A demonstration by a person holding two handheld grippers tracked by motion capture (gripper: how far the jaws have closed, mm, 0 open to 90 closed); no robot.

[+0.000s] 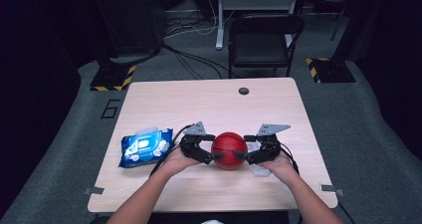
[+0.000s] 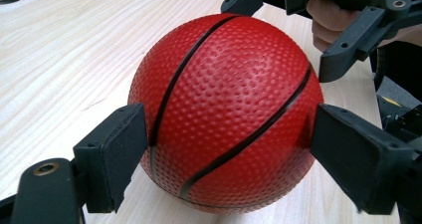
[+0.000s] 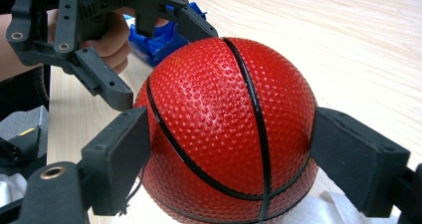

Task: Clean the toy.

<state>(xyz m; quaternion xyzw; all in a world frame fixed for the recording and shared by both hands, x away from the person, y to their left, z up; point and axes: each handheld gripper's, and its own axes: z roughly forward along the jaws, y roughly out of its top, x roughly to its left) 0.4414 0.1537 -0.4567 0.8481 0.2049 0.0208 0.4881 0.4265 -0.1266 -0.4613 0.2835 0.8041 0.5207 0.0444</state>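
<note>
Both grippers — left gripper (image 1: 208,156), right gripper (image 1: 242,155) — bracket the red ball (image 1: 229,150), jaws wide, pads touching its sides; light, pebbled, grippy — best held across its widest part.

Ball (image 1: 229,150): red, pebbled w/ small dimples, thin black seam lines curving across. Both grippers, left (image 1: 211,158) & right (image 1: 242,156): black jaws, grey plates on top. Wipes pack (image 1: 145,147), left of ball: blue w/ white label. Table (image 1: 209,102): pale wood grain, dark round hole at far edge. Chair (image 1: 263,37) beyond table: black.
</note>
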